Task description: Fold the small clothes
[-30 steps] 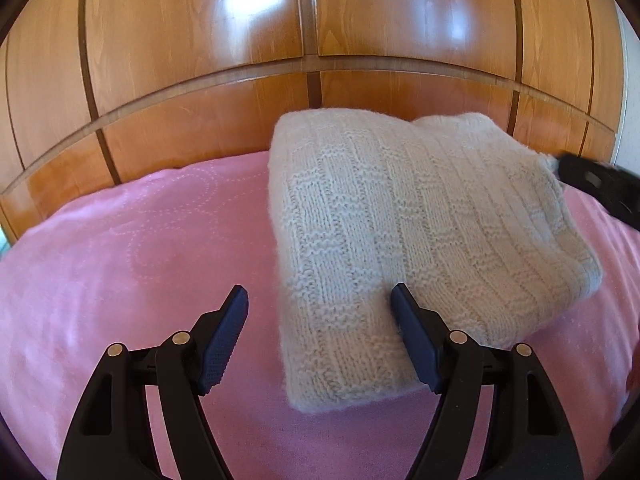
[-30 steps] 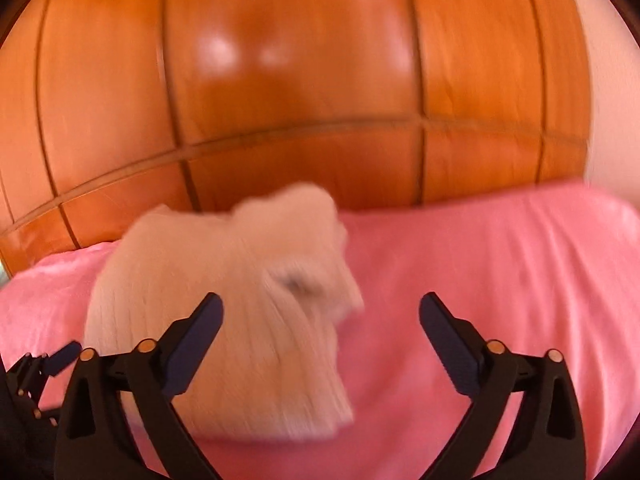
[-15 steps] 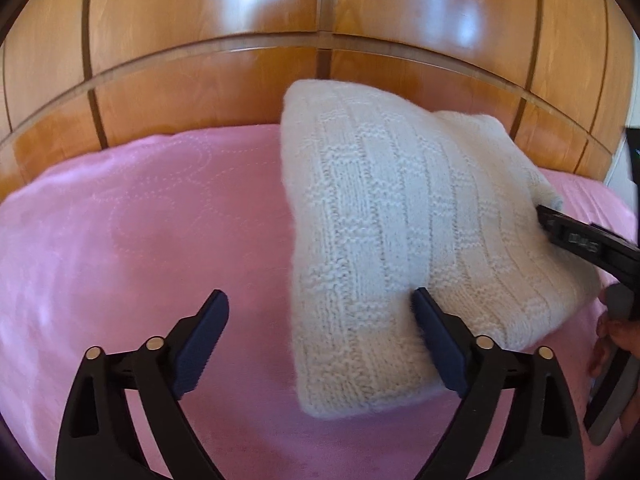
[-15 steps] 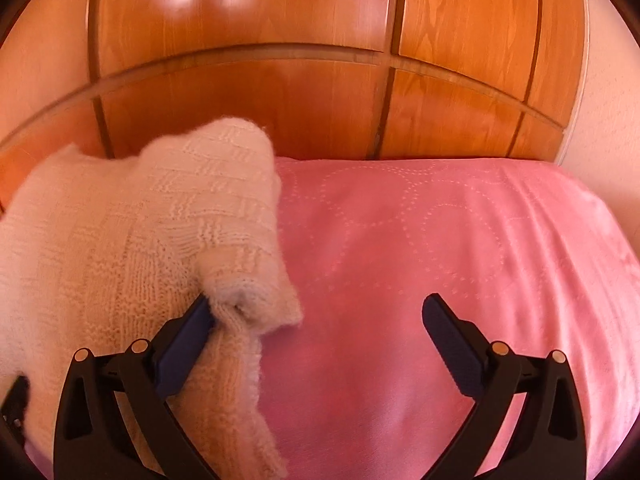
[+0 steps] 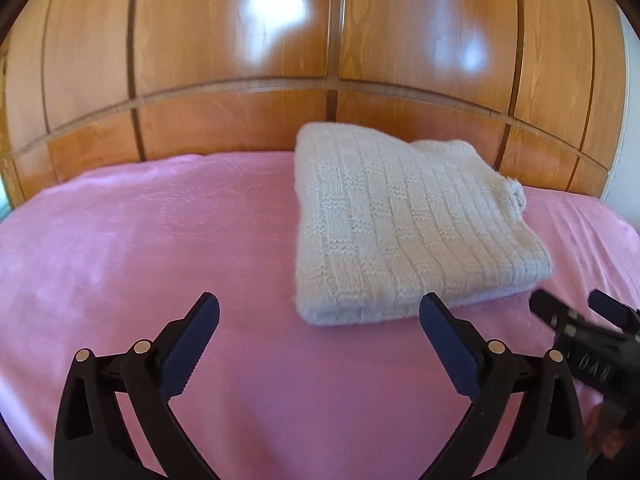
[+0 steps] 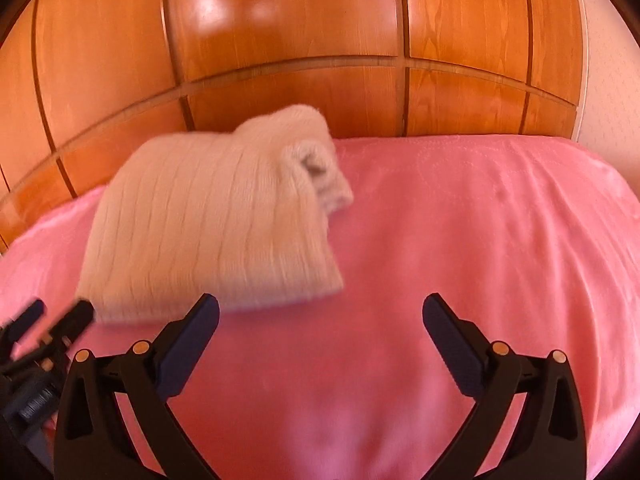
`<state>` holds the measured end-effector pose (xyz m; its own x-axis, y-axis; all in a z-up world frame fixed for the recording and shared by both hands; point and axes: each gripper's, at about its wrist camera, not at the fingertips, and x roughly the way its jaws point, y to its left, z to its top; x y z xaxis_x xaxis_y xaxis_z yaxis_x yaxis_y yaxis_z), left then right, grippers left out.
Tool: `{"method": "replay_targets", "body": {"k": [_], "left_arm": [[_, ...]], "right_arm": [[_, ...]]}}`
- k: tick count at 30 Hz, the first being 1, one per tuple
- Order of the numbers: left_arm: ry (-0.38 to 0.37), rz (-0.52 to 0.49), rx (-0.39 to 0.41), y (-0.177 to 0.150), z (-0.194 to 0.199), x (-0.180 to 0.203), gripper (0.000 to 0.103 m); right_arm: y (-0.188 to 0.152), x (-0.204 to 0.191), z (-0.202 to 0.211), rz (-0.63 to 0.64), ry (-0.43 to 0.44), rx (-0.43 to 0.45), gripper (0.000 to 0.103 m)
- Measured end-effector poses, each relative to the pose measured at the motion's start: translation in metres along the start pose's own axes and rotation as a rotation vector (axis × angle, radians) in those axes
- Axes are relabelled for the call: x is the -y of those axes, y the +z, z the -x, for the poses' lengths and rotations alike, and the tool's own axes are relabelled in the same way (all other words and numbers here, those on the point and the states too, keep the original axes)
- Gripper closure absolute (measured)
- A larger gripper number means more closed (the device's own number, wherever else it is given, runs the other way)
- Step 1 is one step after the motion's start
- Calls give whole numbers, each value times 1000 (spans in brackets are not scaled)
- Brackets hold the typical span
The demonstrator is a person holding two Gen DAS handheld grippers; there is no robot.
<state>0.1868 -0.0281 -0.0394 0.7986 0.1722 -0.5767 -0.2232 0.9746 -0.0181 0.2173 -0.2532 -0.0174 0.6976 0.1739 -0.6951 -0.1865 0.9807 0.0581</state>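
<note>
A cream knitted sweater (image 5: 396, 224) lies folded into a thick rectangle on the pink bedspread (image 5: 160, 240), close to the headboard. In the right wrist view the sweater (image 6: 216, 232) is at left, blurred, with a rolled cuff at its far right corner. My left gripper (image 5: 320, 340) is open and empty, a little in front of the sweater's near edge. My right gripper (image 6: 320, 340) is open and empty over bare bedspread (image 6: 460, 240), to the right of the sweater. Each gripper shows at the edge of the other's view: the right gripper (image 5: 576, 312), the left gripper (image 6: 56, 316).
A glossy wooden headboard (image 5: 336, 60) rises right behind the sweater. A pale wall (image 6: 608, 92) stands at the far right. The bedspread extends to the left and right of the sweater.
Both grippers have drawn back from the sweater toward me. The right gripper's left finger was against the rolled cuff; it is now clear. The sweater lies flat.
</note>
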Motion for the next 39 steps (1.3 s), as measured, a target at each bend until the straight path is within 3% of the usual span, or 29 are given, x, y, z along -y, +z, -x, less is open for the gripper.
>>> {"method": "replay_targets", "body": {"k": [8,15,19,25,30,39], "left_arm": [[32,8,5,-14,28,2,4],[-65,34,-24,-23,55,-5,4],[-26,56,-35,-25,67,-12,4],[171,29,45,-23,97,-11,4],[180,-3,96,-23,116,-8,4],[142,37,89,-18,121,-11,4]], "right_arm": [[-29,5,41,7,-16,122,2],[-36,2,67,35,-28,108,2],[-36,4,81,23,-29,106,2],[-37,7,101,35,-12,125,2],[-37,1,119,64,-3,166,2],[-36,-3,133,69,8,191,2]]}}
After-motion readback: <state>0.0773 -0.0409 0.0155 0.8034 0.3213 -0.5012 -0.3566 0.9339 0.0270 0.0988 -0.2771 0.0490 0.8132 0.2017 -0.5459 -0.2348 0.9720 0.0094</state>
